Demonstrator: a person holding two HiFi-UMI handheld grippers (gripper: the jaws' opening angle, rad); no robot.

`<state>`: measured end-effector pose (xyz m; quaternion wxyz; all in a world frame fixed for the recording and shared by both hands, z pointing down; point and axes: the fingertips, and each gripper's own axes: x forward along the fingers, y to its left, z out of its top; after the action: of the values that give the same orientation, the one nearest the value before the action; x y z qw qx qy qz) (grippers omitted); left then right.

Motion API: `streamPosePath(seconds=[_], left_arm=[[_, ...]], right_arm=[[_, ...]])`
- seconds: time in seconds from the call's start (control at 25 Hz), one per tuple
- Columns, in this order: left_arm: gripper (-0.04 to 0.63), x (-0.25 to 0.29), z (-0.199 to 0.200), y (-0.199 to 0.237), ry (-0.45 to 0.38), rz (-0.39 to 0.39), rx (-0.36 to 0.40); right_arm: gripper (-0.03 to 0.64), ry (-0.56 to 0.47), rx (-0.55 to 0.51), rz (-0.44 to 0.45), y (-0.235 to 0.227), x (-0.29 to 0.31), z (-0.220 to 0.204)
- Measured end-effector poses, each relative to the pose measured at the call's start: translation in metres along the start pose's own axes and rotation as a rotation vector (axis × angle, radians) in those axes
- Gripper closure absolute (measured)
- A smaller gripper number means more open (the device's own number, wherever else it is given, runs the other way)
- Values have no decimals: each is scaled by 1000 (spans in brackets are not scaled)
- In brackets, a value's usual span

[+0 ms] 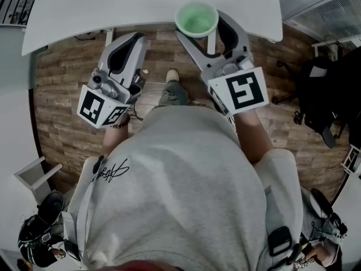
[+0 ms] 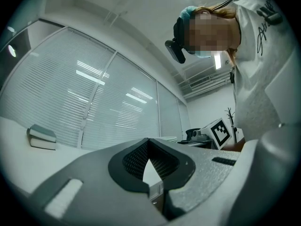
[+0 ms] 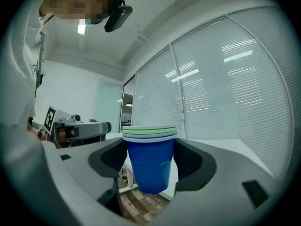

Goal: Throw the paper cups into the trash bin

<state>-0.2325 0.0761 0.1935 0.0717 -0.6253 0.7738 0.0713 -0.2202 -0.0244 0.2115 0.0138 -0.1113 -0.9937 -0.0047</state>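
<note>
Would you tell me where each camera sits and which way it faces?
Head view: on the person's head, facing steeply down at the floor and table; shows torso, left hand-held gripper, right hand-held gripper.
Left gripper view: rides that gripper, tilted up along shut jaws toward blinds; torso at right.
Right gripper view: looks along jaws shut on the cup stack; torso at left.
Shared: each gripper view shows the other gripper.

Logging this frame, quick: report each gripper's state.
Left gripper: closed, empty.
Right gripper: closed on the stack of paper cups.
</note>
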Motion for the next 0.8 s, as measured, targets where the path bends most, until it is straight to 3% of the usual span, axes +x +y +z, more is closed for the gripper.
streamPosePath(seconds=[0.4, 0.8], left_arm=[[595, -8, 6, -49, -9, -9, -3], [595, -4, 6, -70, 16, -165, -4]], right_arm=[[305, -38, -19, -1, 9, -45, 9], [305, -70, 10, -110, 14, -73, 19]])
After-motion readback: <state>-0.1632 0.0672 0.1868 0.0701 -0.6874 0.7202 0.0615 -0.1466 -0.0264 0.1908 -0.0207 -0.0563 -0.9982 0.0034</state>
